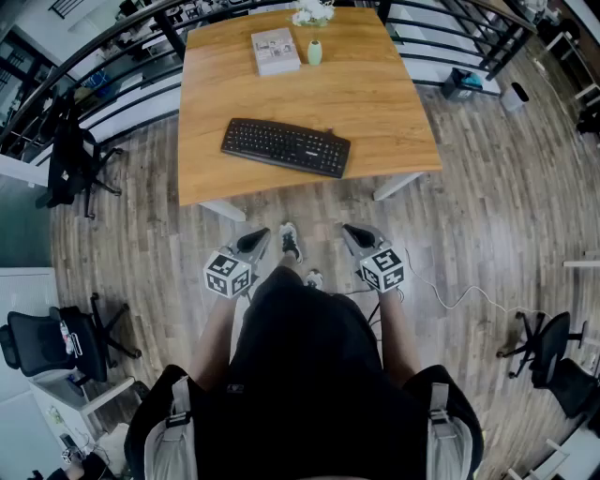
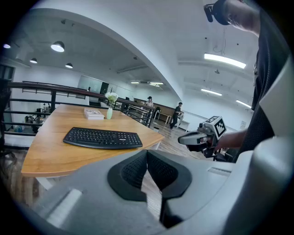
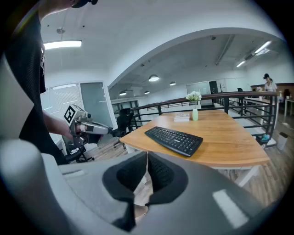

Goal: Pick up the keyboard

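A black keyboard (image 1: 286, 147) lies on the wooden table (image 1: 375, 103), near its front edge; it also shows as the keyboard (image 2: 103, 137) in the left gripper view and the keyboard (image 3: 174, 139) in the right gripper view. My left gripper (image 1: 260, 238) and right gripper (image 1: 351, 232) hang over the floor in front of the table, well short of the keyboard. Both are shut with nothing between the jaws. The left gripper (image 2: 147, 170) and the right gripper (image 3: 147, 173) show their black pads pressed together.
At the table's far edge lie a book (image 1: 275, 50), a small green bottle (image 1: 315, 52) and a vase of white flowers (image 1: 312, 12). A black railing (image 1: 112, 56) runs behind the table. Office chairs (image 1: 70, 155) stand at the left and lower right. A cable (image 1: 450, 300) trails over the wooden floor.
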Motion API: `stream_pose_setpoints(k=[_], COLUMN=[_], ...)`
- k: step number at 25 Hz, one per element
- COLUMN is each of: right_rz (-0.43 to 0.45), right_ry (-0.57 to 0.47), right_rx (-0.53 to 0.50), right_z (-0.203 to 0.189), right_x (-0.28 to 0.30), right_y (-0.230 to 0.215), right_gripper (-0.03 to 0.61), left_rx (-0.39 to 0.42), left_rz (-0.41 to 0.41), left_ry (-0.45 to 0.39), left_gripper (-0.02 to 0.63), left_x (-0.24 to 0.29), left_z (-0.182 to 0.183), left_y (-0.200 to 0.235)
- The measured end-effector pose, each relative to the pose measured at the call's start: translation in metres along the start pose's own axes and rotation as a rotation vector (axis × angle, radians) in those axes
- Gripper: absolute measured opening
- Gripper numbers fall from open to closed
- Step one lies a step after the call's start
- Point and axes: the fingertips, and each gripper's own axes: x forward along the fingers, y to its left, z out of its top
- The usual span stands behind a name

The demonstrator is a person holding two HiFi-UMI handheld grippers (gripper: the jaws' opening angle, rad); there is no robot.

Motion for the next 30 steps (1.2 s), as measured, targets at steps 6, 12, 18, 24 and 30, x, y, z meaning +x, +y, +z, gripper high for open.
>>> stream_pose_setpoints(k=[6, 12, 18, 24, 30], right_rz=[0.008, 0.009, -0.009, -0.012, -0.015], right_ry=[0.015, 0.039, 0.036, 0.045, 0.049], right_rx=[-0.007, -0.006, 0.009, -0.003, 0.005], right_z=[-0.005, -0.014, -0.012, -0.008, -0.006], right_x=[-0.004, -0.006, -0.001, 0.002, 0.008], right_y=[0.012, 0.011, 0.007, 0.004, -0.001], right_gripper=[0.009, 0.009, 0.009, 0.009, 0.009], left_rx=[-0.018, -0.046, -0.056, -0.057, -0.056], left_rz=[-0.001, -0.007, 0.006, 0.007, 0.008], left_ry=[-0.008, -0.015, -0.013, -0.026, -0.027], left_gripper=[0.012, 0.012, 0.012, 0.012, 0.012], left_x=[-0.010, -0.012, -0.014, -0.013, -0.009], left_z=[-0.005, -0.009, -0.012, -0.007, -0.002], left_y=[-0.007, -0.009, -0.005, 0.002, 0.013])
